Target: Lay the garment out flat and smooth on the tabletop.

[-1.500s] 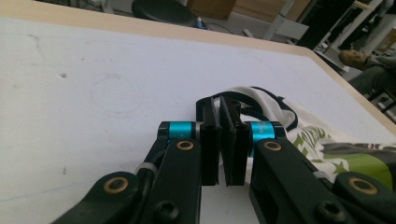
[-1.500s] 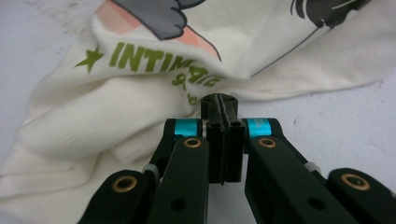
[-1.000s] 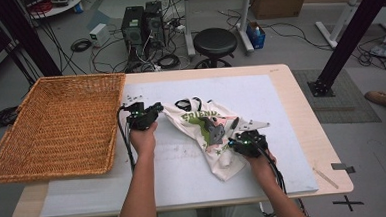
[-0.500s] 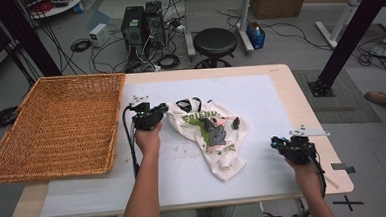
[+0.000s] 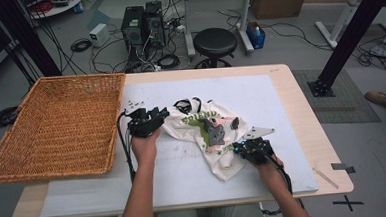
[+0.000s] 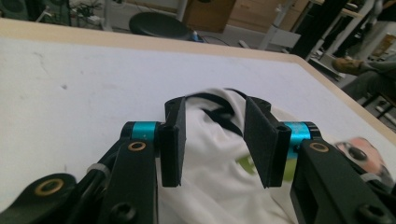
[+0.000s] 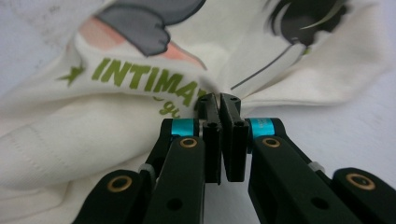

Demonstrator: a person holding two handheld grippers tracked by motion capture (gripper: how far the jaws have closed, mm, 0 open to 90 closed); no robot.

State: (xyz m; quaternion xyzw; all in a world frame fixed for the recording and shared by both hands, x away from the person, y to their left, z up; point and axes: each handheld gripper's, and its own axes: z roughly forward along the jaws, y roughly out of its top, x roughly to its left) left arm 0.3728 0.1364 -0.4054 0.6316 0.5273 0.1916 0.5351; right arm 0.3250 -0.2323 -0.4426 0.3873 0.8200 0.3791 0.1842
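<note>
1. Now my left gripper [image 6: 217,149] has just been opening; its jaws stand apart over the white shirt [image 5: 202,130], pressing nothing.
2. My right gripper [image 7: 219,105] is clamped on the shirt's edge.
3. Crumpled, the shirt lies mid-table, beside the wicker basket [image 5: 56,125].

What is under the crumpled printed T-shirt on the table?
The T-shirt lies on the white mat covering the table. Its folds hide anything beneath.
</note>
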